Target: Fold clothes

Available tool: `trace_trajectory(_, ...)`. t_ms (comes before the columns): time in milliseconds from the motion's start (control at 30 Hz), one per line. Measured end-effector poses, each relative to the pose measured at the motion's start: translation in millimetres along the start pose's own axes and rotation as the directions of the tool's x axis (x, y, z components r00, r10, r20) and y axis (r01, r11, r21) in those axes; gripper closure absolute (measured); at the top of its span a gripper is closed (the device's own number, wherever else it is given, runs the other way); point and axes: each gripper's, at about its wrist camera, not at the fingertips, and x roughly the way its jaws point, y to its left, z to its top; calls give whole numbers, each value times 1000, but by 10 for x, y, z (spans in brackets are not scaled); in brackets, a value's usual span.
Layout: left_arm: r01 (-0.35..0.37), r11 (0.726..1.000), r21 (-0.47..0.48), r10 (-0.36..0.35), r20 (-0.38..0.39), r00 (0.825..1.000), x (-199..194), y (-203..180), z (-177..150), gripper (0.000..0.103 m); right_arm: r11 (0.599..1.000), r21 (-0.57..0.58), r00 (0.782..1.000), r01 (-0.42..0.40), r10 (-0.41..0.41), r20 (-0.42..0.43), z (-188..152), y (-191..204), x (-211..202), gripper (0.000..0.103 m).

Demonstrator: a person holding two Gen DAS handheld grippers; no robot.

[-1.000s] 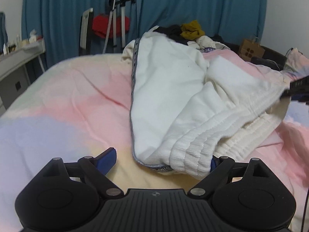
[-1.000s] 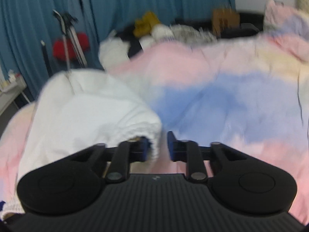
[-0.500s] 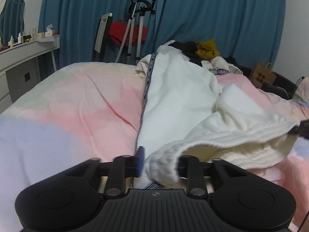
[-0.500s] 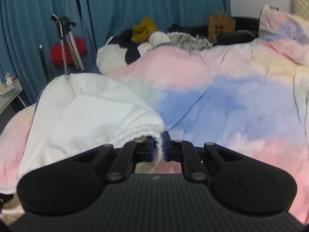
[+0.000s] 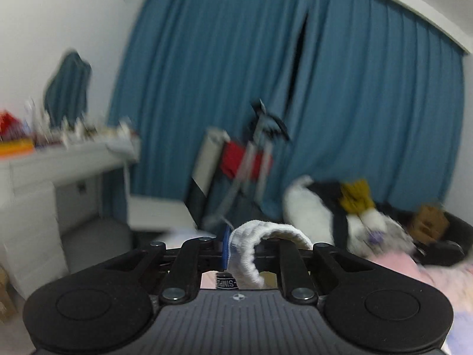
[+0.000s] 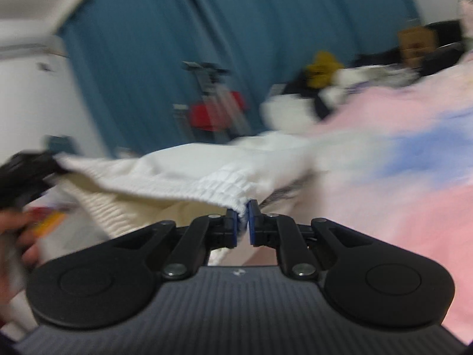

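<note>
**White garment lifted by its ribbed edge, no fold yet made**

Left wrist view: the left gripper [image 5: 251, 250] is seen with its jaws closing on the ribbed band of the white garment [image 5: 254, 245], which is bunched between the blue pads and curls over the right-hand finger. Little else of the cloth can be seen from here. Beyond the fingers, a pile of other clothes [image 5: 348, 210] lies ahead and to the right, in front of the blue curtain [image 5: 354, 103]. The picture is blurred.

Right wrist view: the right gripper [image 6: 242, 222] is narrowed to a slit and pinched on the elastic hem of the same garment [image 6: 183, 174]. From the pads the cloth is stretched away to the left, clear of the pink and blue bedcover [image 6: 399, 192] ahead and to the right. At the far left the other gripper is seen dimly at the cloth's opposite end.

Progress is judged as early: the garment is held up by two points, still to be laid flat and folded, and the pile ahead remains untouched.
</note>
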Motion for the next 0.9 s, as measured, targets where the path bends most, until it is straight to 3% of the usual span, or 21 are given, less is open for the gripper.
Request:
trace_trajectory(133,-96,995,12,96,35,995,194,509,490,89,980,-73,982,-186,184,-34,-228,842,184,93)
trace_trajectory(233,-190,982,13,190,0,982,470,971,521,90,950,-108,953,-292,279,-118,-504,1309,512,93)
trace_trajectory(367,-296,954,-34,290,-129,948,988,1626,120,90,922,-147,914,-359,316,-253,-984,1625,1047,93)
trace_trajectory(533,-375,921,-101,330,-310,892,1477,2262,-620,90,917,-151,877,-370,291,-382,-1451,1559,1540,93)
trace_trajectory(667,-381,912,-155,307,-359,881,1541,2505,-920,88,906,-165,872,-390,306,-381,-1472,1633,1611,91)
trace_trajectory(767,-365,916,-169,285,-367,886,1479,2605,-941,81,906,-167,875,-390,308,-374,-1417,1661,1525,87)
trace_trajectory(867,-348,923,-164,276,-351,895,1201,2585,-930,59,901,-217,890,-376,286,-354,-1383,1678,1465,68)
trace_trajectory(900,-343,925,-161,274,-343,898,1090,2568,-925,48,897,-237,895,-374,282,-347,-1381,1687,1436,55)
